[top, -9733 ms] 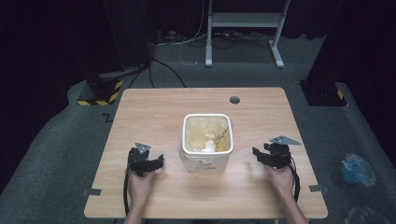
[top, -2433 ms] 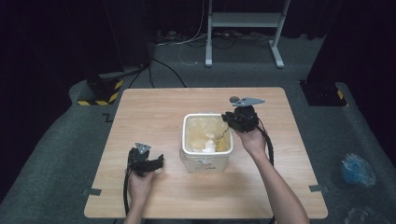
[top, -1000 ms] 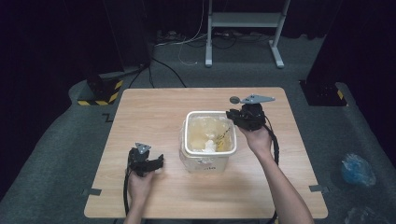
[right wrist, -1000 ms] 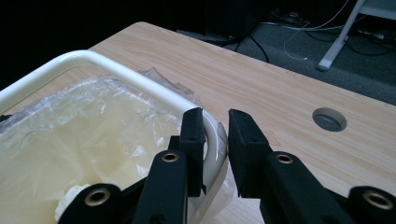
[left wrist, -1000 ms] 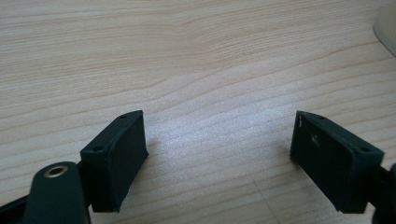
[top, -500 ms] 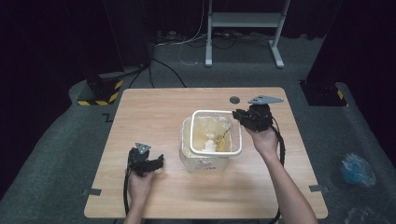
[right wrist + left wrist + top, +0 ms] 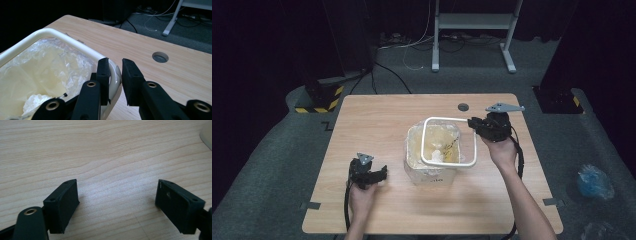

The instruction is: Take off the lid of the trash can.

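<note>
While a person's right arm reaches forward across the wooden table (image 7: 377, 120), the right gripper (image 7: 479, 126) has its jaws closed on a corner of a white rectangular rim (image 7: 449, 142) lifted clear of a small bin (image 7: 429, 160).

Largest first: the bin sits near the table's middle, lined with a clear plastic bag (image 7: 37, 67) and holding crumpled white paper (image 7: 32, 102); the rim hangs level just above it, offset toward the bin's right and far sides, its long axis running from the near edge to the far edge. The right forearm slants up from the near edge to the bin's right, wrist bent toward the rim. The left hand (image 7: 362, 192) rests on the table near the bin's left, and the left gripper (image 7: 117, 200) lies low over bare wood, jaws wide apart with nothing between them.
</note>
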